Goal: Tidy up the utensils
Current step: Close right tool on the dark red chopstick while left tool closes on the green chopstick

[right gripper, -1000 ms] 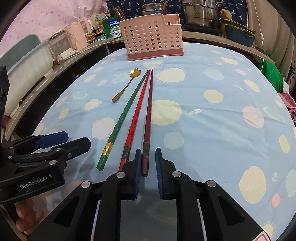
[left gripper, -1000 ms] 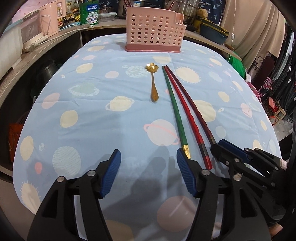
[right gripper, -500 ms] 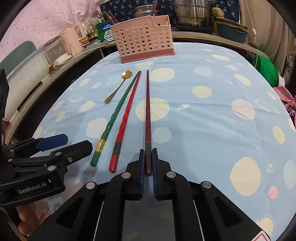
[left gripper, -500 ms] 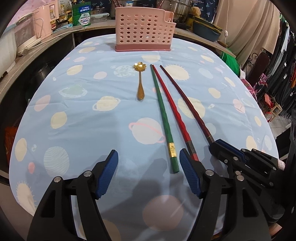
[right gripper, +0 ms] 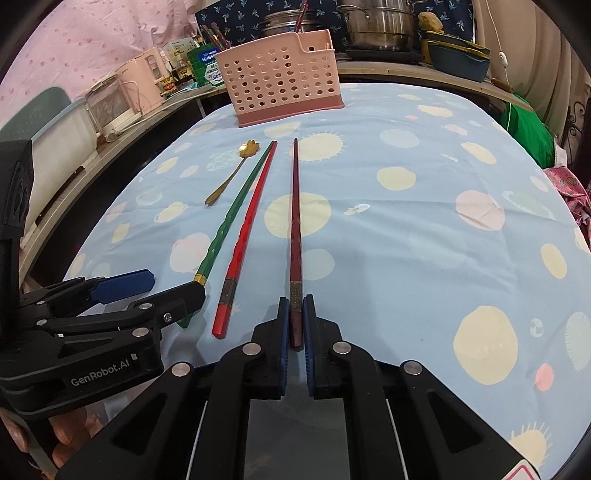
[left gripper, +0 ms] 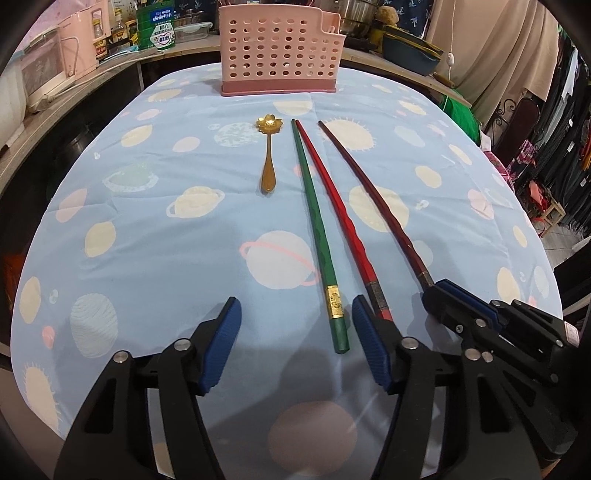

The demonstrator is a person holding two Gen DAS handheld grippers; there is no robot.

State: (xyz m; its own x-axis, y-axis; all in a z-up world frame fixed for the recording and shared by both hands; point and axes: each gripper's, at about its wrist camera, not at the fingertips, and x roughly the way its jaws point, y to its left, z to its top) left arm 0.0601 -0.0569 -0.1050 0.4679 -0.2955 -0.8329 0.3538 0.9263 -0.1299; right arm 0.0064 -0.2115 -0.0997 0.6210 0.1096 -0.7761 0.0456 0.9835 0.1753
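1. Utensils: three chopsticks + a small gold spoon lie on the planet-print blue tablecloth [left gripper: 147, 229], in front of the pink perforated utensil holder [left gripper: 279, 48] at the far edge.
2. Green chopstick [left gripper: 314, 225]: leftmost of the three, its far tip beside the bright red chopstick's tip; gold band near its near end. That near end lies btwn the left gripper's fingers.
3. Bright red chopstick [left gripper: 340, 218]: middle one, flat on the cloth; its near end sits just behind the left gripper's right finger.
4. Dark red chopstick [right gripper: 295, 229]: rightmost, splayed off from the other two. Its near end is pinched in the right gripper [right gripper: 295, 325], pads closed on both sides of it.
5. Left gripper [left gripper: 295, 328]: jaws apart and have just been closing; green chopstick end sits btwn them, nearer the right pad, w/ no pad pressing on it.
6. Gold flower-bowl spoon [left gripper: 269, 155]: left of the green chopstick, apart from it, bowl toward the holder.
7. Holder: upright, taller compartment on its right side; contents can't tell.
8. Bkgd: steel pots [right gripper: 376, 22] on the counter behind.
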